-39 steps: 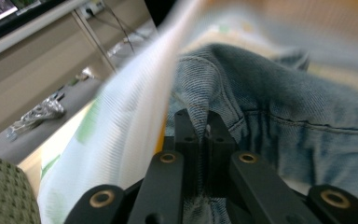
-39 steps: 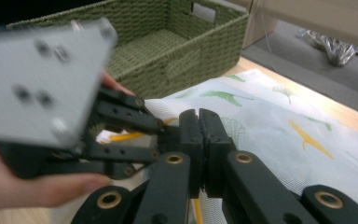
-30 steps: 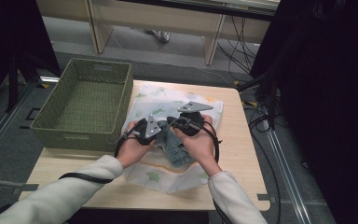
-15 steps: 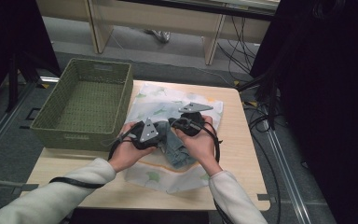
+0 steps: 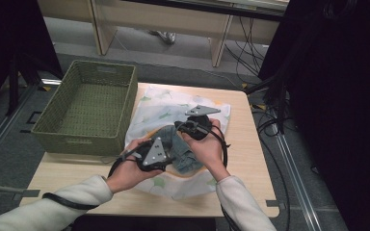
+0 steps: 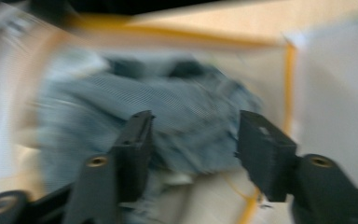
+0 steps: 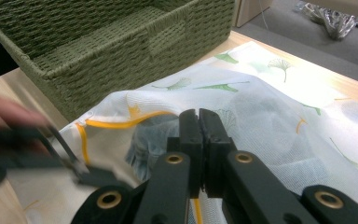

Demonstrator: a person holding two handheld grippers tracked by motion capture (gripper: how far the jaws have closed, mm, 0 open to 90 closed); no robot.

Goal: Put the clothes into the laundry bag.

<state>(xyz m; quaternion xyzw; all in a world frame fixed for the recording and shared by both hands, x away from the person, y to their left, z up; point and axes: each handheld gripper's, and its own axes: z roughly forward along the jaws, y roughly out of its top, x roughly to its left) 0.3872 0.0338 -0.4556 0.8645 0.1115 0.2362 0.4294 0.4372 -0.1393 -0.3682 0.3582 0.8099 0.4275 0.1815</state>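
A light wooden table (image 5: 250,159) takes up the middle of the high view. On its left side, in the upper left of that frame, sits a green woven basket (image 5: 89,113), its near wall touching the edge of a white cloth (image 5: 159,103) printed with green leaves and trimmed in yellow. The cloth spreads over the centre of the table, from just right of the basket down to the near edge.

On the cloth, a little below the frame's centre, lies a crumpled blue-grey garment (image 5: 183,151), between the person's two hands.

The left gripper (image 6: 193,149) sits at the garment's left side in the high view. In the left gripper view, which is blurred, its jaws stand wide apart with the blue-grey fabric lying just beyond them, gripping nothing.

The right gripper (image 7: 199,140) is at the garment's upper right in the high view. In the right gripper view its jaws are pressed together; a fold of the white cloth rises just behind them, but I cannot tell whether any of it is pinched between them.
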